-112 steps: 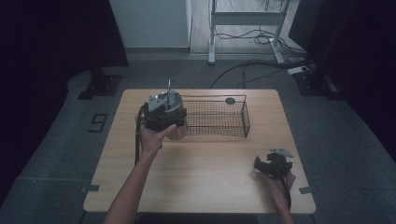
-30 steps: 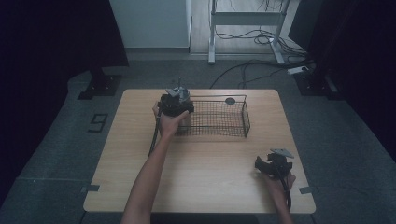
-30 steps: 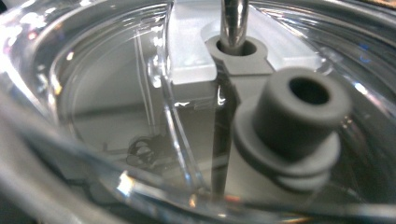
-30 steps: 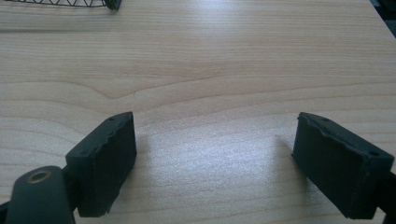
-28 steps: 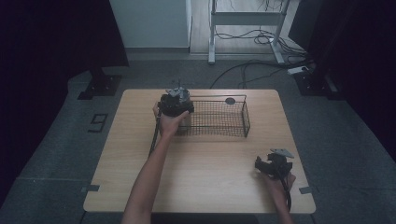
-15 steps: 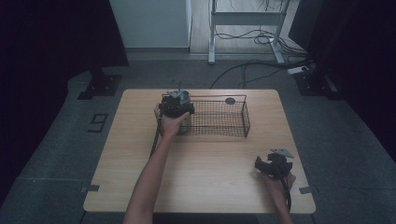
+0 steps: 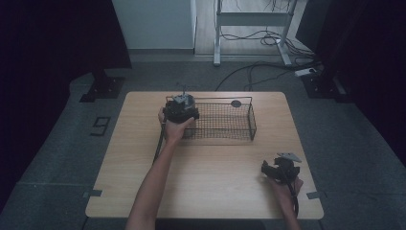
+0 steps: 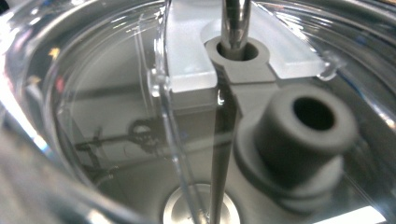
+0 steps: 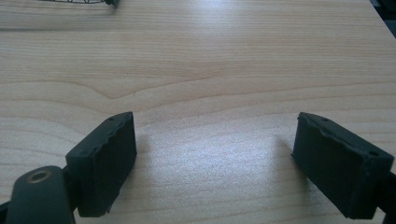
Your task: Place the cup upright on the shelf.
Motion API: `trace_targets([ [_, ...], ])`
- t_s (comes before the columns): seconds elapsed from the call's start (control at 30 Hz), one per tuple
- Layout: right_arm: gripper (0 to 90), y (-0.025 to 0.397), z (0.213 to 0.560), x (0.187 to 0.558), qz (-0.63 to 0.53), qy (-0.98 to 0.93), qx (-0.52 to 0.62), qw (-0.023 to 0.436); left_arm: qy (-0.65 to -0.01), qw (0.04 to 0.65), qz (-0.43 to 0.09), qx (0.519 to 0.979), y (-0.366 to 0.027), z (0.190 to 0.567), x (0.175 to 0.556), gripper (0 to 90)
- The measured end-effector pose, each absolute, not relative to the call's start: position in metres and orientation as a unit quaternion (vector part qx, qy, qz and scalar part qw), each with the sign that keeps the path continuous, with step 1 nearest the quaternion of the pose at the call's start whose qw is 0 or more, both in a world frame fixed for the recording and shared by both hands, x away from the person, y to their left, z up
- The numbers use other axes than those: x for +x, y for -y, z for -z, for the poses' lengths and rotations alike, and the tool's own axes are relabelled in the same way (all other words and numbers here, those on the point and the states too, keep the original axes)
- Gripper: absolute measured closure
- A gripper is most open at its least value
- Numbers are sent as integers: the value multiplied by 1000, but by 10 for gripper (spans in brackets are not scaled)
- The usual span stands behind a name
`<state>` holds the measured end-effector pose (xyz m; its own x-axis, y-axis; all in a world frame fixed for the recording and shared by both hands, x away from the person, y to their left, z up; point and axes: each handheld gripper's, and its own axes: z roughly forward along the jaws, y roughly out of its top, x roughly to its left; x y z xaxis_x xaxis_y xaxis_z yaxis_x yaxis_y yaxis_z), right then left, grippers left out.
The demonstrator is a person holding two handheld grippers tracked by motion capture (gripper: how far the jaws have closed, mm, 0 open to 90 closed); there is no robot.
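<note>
L gripper [image 7: 180, 109] sits at the basket's [image 7: 238, 122] left end, ~11 o'clock of table [image 7: 210, 191] centre, over a clear jar [image 7: 184, 100] with a metal rod sticking up. L gripper view: looks straight down into the jar [image 8: 93, 107]; grey knob [image 8: 299, 126] at 3 o'clock, rod [image 8: 235, 21] at 12. Jaws hidden, can't tell if apart or clamped. R gripper [image 7: 279, 168] at ~4 o'clock near the table edge, well apart from the jar; jaws wide apart over bare wood [image 9: 201, 70], holding nothing.
</note>
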<state>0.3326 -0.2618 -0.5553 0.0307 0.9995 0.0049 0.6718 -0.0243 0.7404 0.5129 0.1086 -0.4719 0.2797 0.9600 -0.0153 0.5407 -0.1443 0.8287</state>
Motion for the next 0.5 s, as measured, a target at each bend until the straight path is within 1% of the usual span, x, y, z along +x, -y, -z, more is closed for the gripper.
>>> trace_targets([
  [0.33, 132, 262, 555, 333, -283, -636, 657, 289, -530, 381, -277, 705, -108, 473, 508, 33],
  [0.5, 132, 262, 555, 333, -284, -635, 658, 289, -532, 389, -272, 702, -109, 469, 506, 5],
])
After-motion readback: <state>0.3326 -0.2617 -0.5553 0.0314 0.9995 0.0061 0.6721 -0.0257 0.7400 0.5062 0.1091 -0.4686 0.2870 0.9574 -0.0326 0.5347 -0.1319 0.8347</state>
